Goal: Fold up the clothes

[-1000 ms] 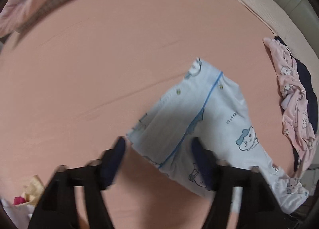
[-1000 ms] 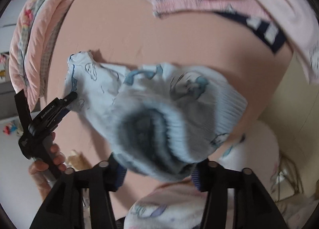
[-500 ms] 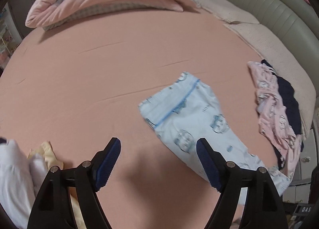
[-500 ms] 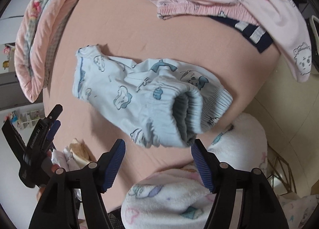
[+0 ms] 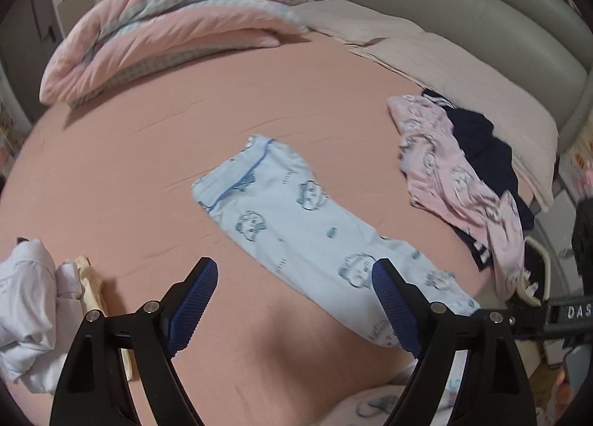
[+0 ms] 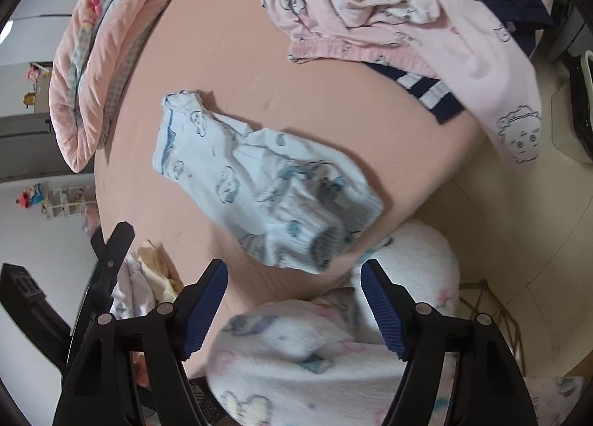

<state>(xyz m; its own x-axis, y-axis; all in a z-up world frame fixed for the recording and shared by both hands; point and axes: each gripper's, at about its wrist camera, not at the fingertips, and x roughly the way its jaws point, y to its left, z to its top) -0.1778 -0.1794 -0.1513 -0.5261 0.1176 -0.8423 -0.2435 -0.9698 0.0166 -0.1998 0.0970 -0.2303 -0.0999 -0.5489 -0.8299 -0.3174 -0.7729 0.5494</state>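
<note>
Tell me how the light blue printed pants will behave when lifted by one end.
The light blue printed pants look like thin, wrinkled fabric, so they would probably droop limply. The ribbed cuff already overhangs the bed's edge, so it may slide.

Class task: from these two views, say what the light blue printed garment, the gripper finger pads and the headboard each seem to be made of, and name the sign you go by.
Light blue garment: soft matte knit, probably cotton; it drapes limply, with a ribbed cuff.
Pads of the left hand-held gripper: blue ridged rubber or plastic.
Headboard: smooth padded grey-green covering, perhaps faux leather, with a slight sheen.
</note>
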